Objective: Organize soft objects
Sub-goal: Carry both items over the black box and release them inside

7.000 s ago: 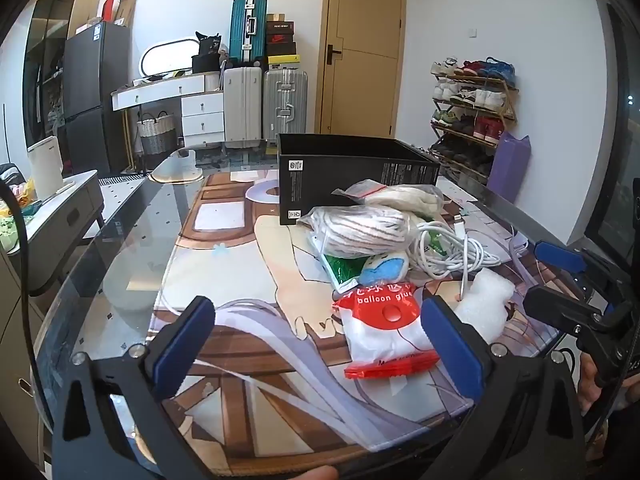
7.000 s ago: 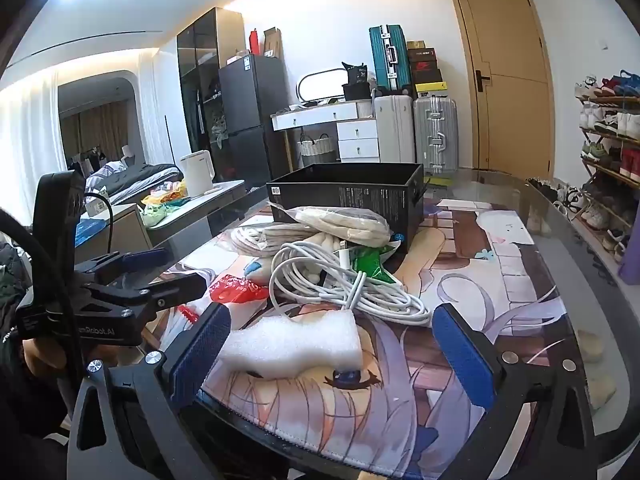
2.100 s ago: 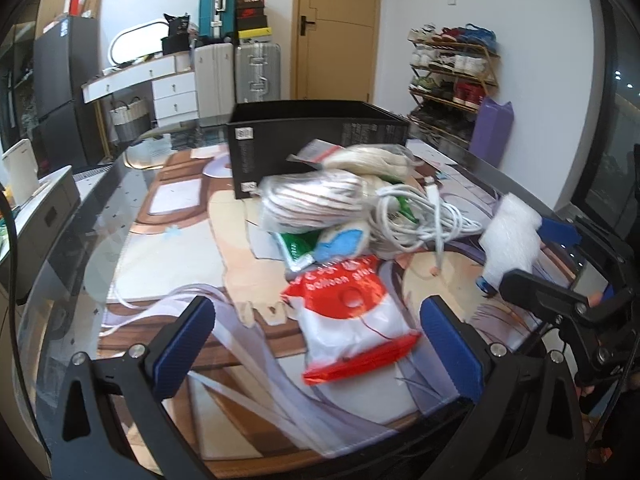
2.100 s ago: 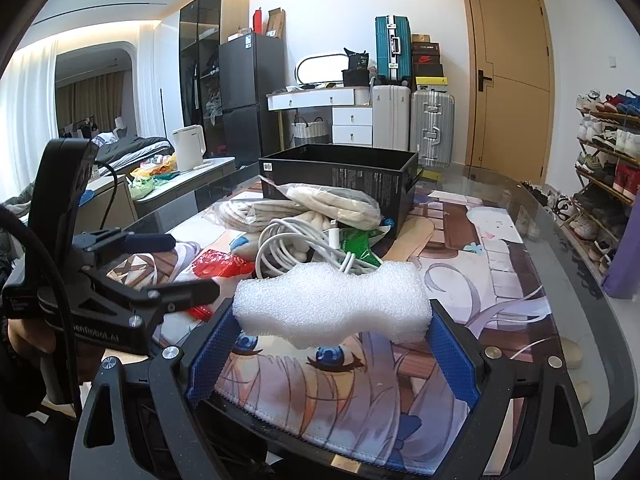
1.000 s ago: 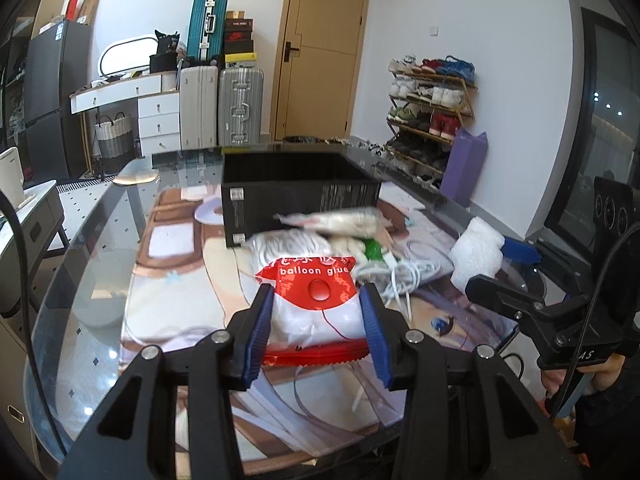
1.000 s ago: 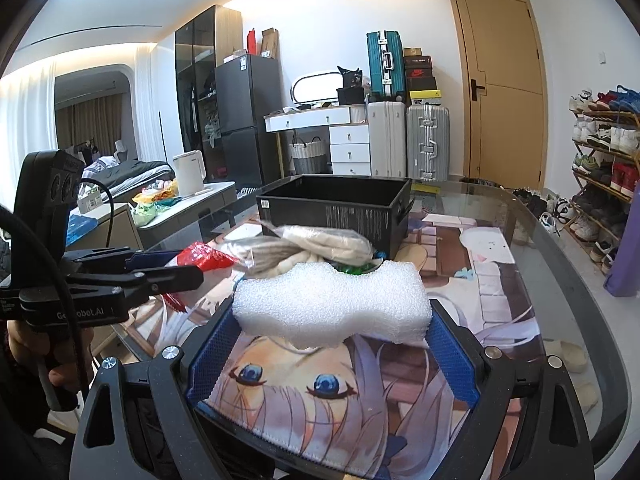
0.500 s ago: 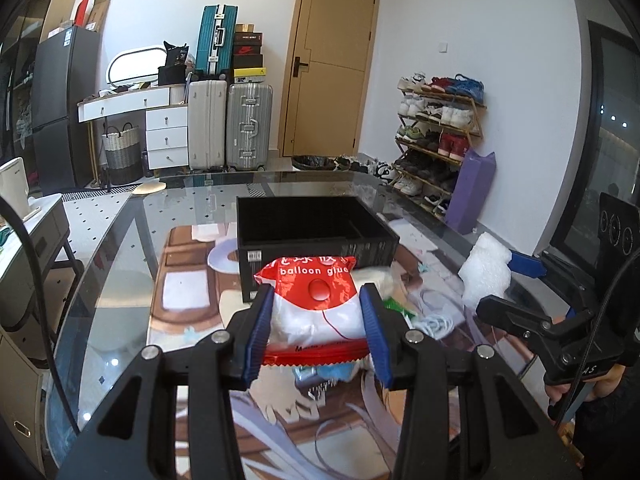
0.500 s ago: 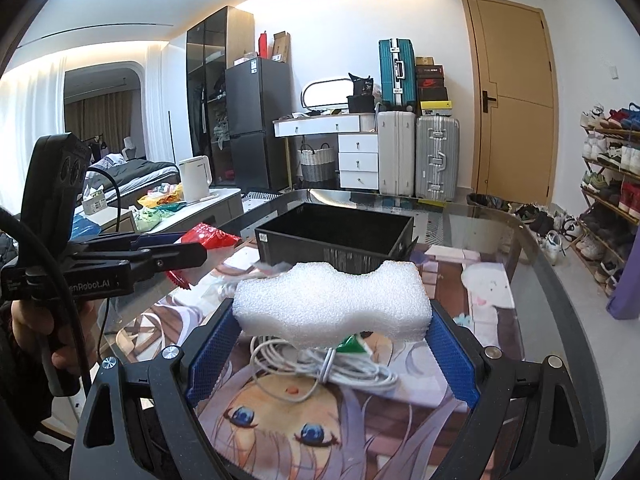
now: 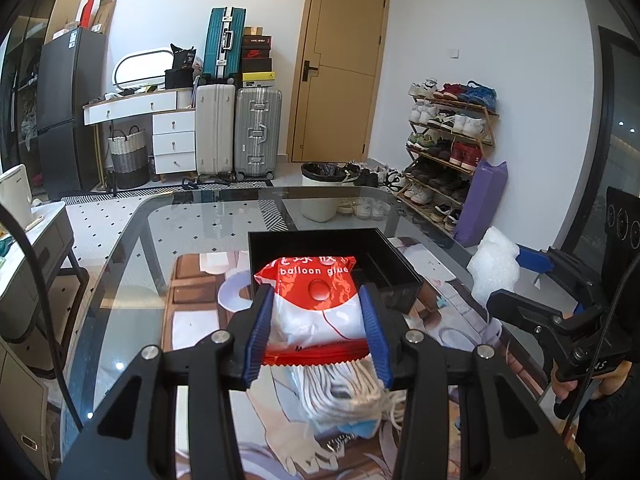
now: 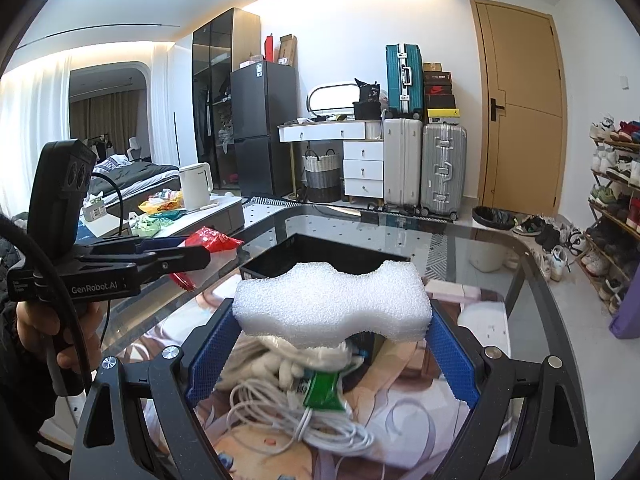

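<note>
In the left wrist view my left gripper (image 9: 316,304) is shut on a red and white "balloon glue" bag (image 9: 316,280), held in the air just in front of the open black box (image 9: 396,276). In the right wrist view my right gripper (image 10: 332,328) is shut on a white foam block (image 10: 332,300), lifted near the box's front wall (image 10: 264,270). Each view also shows the other tool: the foam (image 9: 494,264) at the right, the red bag (image 10: 212,240) at the left.
Under the grippers, on the printed mat (image 9: 200,320) of the glass table (image 9: 120,272), lie a white rope bundle (image 9: 348,392), a coiled white cable (image 10: 296,420) and a green packet (image 10: 324,392). Suitcases, drawers and a shoe rack (image 9: 452,140) stand beyond.
Both grippers rose and moved forward toward the black box with their loads. The pile on the mat dropped lower in both views. The grips are unchanged.
</note>
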Available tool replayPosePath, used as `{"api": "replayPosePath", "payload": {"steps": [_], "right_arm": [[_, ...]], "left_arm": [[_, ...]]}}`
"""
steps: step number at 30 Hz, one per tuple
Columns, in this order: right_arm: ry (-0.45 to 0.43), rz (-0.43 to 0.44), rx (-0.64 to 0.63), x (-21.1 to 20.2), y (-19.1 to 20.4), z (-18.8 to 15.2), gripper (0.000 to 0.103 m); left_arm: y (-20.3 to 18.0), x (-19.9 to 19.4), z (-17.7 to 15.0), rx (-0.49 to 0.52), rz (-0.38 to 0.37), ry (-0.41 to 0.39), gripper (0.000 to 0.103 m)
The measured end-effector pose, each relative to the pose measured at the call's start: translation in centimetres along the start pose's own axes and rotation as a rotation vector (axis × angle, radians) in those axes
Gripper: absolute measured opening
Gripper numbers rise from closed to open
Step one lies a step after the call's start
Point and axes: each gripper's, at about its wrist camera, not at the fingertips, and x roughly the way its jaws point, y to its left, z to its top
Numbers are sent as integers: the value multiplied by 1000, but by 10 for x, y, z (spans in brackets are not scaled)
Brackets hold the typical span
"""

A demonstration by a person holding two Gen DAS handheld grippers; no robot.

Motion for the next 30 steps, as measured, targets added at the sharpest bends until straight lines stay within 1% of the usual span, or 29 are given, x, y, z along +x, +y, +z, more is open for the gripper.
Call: {"api": "replayPosePath", "payload": {"steps": [9,20,30], "right_arm": [[28,4,-20,28,-8,17,91],[72,6,-22,66,-19,33,91],[117,16,-32,98,-24,35,91]], "left_arm": [[9,29,17,-17,8,29,43],[11,61,27,-27,3,74,43],[12,82,27,-31,6,108,43]]}}
